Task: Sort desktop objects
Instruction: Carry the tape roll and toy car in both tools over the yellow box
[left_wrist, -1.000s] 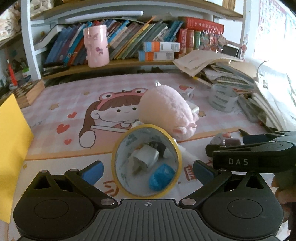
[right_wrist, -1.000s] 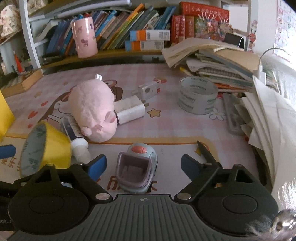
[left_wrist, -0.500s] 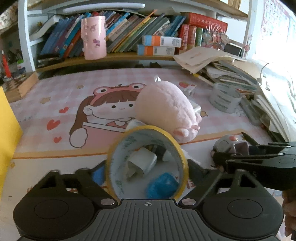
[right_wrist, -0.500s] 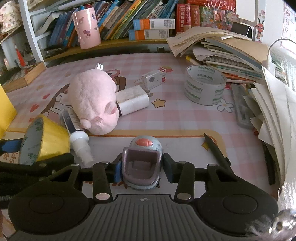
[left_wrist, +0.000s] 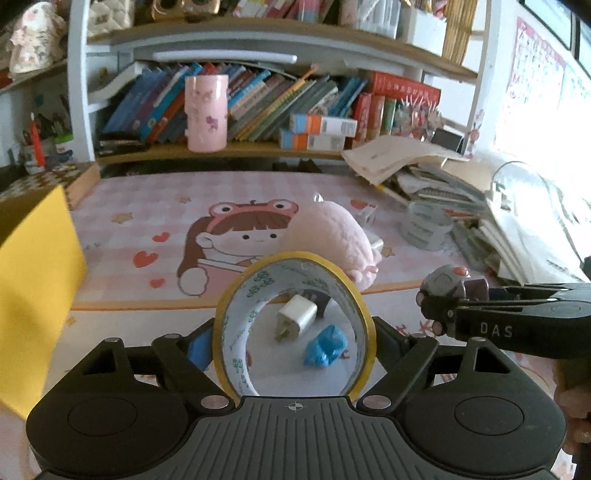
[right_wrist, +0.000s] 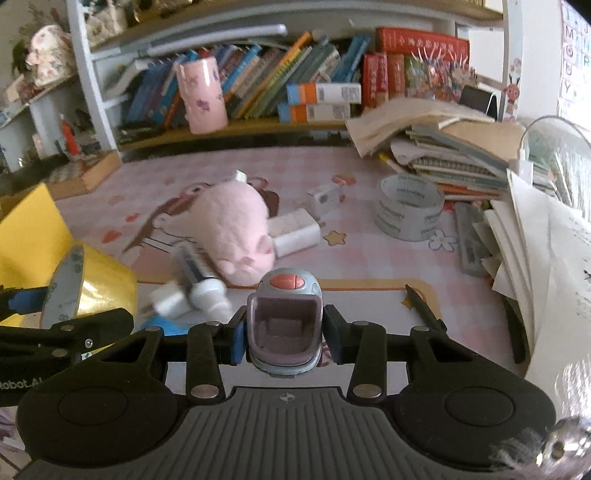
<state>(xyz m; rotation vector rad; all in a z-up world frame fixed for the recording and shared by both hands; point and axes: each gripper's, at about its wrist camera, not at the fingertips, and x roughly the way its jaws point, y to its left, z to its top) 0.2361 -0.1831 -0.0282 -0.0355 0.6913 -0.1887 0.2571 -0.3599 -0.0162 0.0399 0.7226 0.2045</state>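
My left gripper (left_wrist: 293, 343) is clamped on the yellow tape roll (left_wrist: 293, 325), held above the surface (left_wrist: 129, 317). My right gripper (right_wrist: 283, 334) is clamped on the grey clip device (right_wrist: 283, 325). At twelve o'clock of both lies the pink plush toy (right_wrist: 236, 232); a clear tape roll (right_wrist: 408, 206) sits at two o'clock.

Before me, a white-framed bookshelf (left_wrist: 236, 151) with wooden boards, packed with leaning books (left_wrist: 280, 107), backs the desk's pink checked cartoon mat (left_wrist: 147, 221), with bright daylight flooding in from the right.
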